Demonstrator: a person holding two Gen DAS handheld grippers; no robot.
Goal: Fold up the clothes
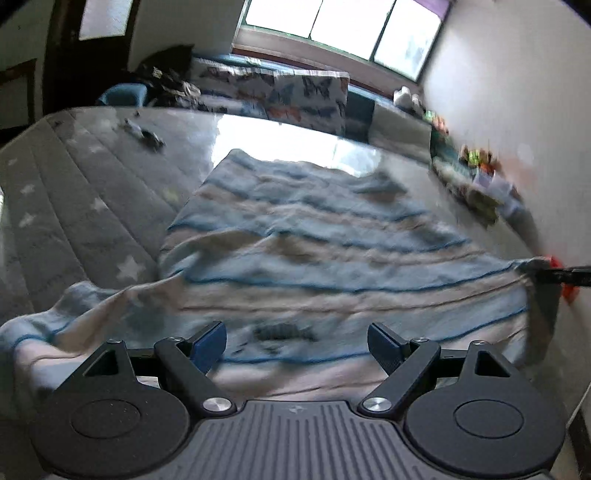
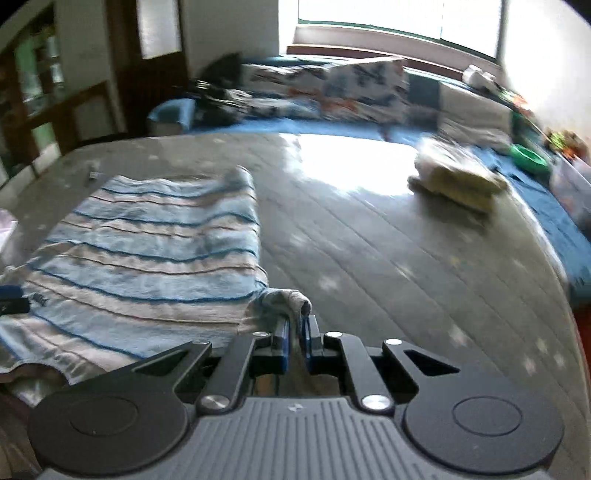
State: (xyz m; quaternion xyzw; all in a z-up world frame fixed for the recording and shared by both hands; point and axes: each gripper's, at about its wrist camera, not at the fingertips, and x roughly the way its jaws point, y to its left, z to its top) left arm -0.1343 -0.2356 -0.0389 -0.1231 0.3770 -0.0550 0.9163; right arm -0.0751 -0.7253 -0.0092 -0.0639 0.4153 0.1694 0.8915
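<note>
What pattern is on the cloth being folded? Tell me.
Light blue and beige stripes on the cloth; clearest in right wrist view.

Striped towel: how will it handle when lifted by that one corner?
Likely floppy: the towel bunches where the right gripper pinches its corner. Probably sags and drags rather than lifting flat, since it wrinkles under the open left gripper. Its nubby surface suggests little slipping.

Blown-out window [image 1: 343, 22] backlight, motion blur
</note>
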